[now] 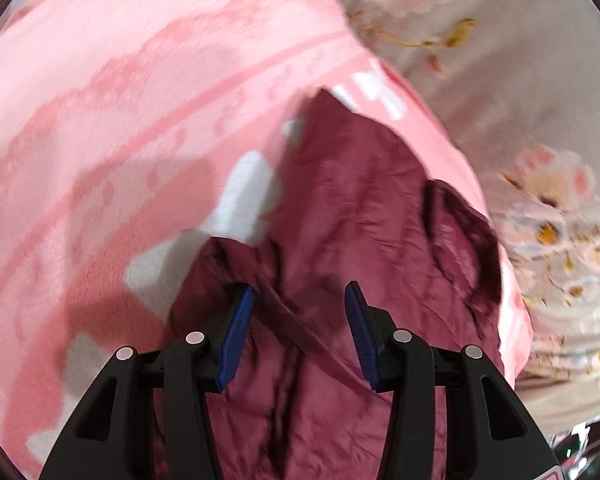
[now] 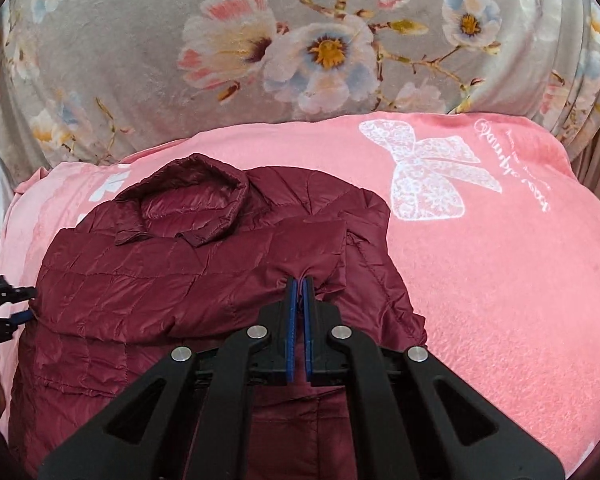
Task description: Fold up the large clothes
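Left gripper (image 1: 299, 300) agape, right gripper (image 2: 299, 286) clamped.

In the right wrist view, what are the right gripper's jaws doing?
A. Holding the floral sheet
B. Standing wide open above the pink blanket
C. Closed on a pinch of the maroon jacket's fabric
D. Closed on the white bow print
C: the right gripper has its blue pads drawn together on a puckered fold of the maroon jacket, which lies on the pink blanket.
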A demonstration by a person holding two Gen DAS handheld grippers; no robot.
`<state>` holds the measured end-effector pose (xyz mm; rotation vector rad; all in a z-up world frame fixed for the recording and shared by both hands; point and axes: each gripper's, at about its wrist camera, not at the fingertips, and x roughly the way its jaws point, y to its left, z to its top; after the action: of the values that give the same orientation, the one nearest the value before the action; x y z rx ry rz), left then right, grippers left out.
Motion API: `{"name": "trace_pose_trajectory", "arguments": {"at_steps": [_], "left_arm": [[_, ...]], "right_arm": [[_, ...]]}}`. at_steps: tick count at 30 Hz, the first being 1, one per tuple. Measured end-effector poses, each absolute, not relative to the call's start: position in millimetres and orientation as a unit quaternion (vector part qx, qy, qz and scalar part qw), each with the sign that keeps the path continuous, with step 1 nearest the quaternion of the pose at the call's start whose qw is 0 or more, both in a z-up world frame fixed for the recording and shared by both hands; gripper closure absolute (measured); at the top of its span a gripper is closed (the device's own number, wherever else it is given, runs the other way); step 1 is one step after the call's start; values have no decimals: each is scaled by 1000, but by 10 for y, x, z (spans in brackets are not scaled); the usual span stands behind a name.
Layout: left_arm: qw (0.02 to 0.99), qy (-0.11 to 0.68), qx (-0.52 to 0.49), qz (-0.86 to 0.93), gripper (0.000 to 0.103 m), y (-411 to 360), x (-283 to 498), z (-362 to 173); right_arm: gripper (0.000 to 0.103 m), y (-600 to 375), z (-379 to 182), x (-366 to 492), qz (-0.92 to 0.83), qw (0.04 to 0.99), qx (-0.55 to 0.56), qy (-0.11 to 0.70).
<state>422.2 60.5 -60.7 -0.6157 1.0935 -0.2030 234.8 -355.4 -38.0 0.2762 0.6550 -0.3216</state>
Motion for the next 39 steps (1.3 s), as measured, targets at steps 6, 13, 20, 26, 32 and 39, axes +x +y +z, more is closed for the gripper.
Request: {"name": "trace_pose_trajectory", "arguments": {"at_steps": [6, 13, 20, 26, 32, 39], "left_arm": [[818, 502, -272, -76, 103, 725, 4204, -654], [851, 494, -167, -53, 103, 572, 4125, -674], [879, 475, -30, -19, 100, 324, 3943, -557], [913, 406, 37, -15, 95, 178, 3638, -22], [908, 413, 22, -71, 83, -369, 3795, 46], [885, 459, 39, -62, 83, -672, 3898, -644]], "right_arm": [[101, -3564, -591, 2273, -143, 915, 150, 345], [102, -3516, -1098, 2322, -150, 892, 139, 402], [97, -3471, -898, 2196, -156, 891, 118, 410], [92, -3445, -428, 2058, -146, 912, 126, 361], [91, -3193, -387, 2551, -97, 917, 150, 356], [91, -2956, -836, 2733, -84, 900, 145, 402]]}}
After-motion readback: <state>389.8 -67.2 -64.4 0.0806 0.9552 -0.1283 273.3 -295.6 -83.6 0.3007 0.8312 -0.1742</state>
